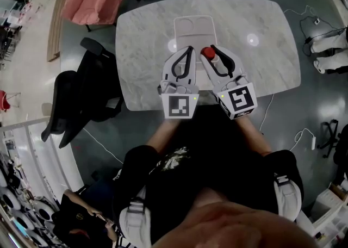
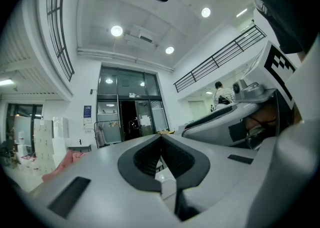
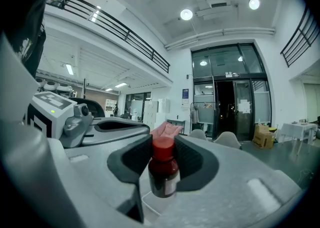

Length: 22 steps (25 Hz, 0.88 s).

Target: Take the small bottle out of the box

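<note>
**Lighting and image quality**

Head view: bright, even overhead light; two small glare spots on the marble bench [image 1: 141,45]; floor [image 1: 304,111] around it darker. Strong fisheye bending at the edges. Both gripper views: round ceiling lamps [image 2: 116,31] bloom white, corners vignette to black, nearest surfaces soft. The small bottle [image 3: 163,169] reads fairly sharp, with faint highlights.

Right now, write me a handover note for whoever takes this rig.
Left claw: shut, empty, beside the right one.
Right claw: shut on the small bottle, red cap up.
Box: on the table, just ahead of both claws.
Done: bottle gripped, seemingly raised over the box's near edge.
Left: carry it clear of the box and set it on the table.
</note>
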Each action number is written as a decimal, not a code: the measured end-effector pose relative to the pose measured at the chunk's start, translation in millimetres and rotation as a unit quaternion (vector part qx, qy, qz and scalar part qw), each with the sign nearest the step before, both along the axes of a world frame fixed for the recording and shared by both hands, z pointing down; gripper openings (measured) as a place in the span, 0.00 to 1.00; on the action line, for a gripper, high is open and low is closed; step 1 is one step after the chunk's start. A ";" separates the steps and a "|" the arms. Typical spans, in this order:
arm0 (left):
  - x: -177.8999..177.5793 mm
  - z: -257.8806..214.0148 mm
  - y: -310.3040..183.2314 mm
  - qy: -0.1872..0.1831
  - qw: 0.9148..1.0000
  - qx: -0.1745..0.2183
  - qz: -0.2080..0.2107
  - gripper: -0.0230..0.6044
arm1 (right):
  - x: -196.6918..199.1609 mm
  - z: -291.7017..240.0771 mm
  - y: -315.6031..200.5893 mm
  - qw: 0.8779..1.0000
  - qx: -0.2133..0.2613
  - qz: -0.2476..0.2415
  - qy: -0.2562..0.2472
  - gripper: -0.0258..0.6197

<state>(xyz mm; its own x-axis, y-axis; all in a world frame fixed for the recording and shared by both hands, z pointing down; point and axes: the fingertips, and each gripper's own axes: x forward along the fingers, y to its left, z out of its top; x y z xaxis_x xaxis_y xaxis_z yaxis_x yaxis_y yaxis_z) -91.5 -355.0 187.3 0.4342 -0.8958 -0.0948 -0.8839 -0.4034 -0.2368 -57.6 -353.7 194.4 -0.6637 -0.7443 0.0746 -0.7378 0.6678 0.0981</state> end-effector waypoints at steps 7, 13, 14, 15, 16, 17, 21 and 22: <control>9.0 1.8 0.2 0.011 1.000 -0.019 0.000 0.05 | 4.9 -8.3 2.7 1.000 0.003 -0.007 -0.006 0.24; 28.8 -3.1 -0.4 0.005 1.000 -0.014 -0.001 0.05 | 23.2 -13.7 0.6 1.000 0.004 -0.011 -0.010 0.24; 31.2 -3.2 -1.8 0.004 1.000 -0.014 -0.002 0.05 | 25.4 -13.6 -0.6 1.000 0.003 -0.013 -0.010 0.24; 33.2 -3.7 -3.4 0.001 1.000 -0.014 -0.004 0.05 | 27.5 -13.9 -2.0 1.000 0.004 -0.015 -0.010 0.24; 34.9 -4.3 -4.9 -0.002 1.000 -0.013 -0.006 0.05 | 29.7 -14.2 -3.4 1.000 0.005 -0.017 -0.010 0.24; 36.0 -4.7 -6.1 -0.004 1.000 -0.012 -0.009 0.05 | 31.7 -14.3 -4.4 1.000 0.006 -0.018 -0.009 0.24; 41.1 -6.2 -9.0 -0.002 1.000 -0.011 -0.017 0.05 | 40.2 -12.5 -6.8 1.000 -0.001 -0.020 -0.002 0.24; 43.1 -7.9 -9.9 0.003 1.000 -0.009 -0.019 0.05 | 42.3 -13.3 -7.5 1.000 0.000 -0.021 -0.001 0.24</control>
<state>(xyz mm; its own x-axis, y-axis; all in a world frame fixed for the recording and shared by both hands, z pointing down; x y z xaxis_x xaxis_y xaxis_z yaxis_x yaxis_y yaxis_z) -48.3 -364.9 179.4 0.3989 -0.9134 -0.0811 -0.9000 -0.3730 -0.2253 -15.3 -361.2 181.0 -0.6949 -0.7153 0.0736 -0.7089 0.6987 0.0963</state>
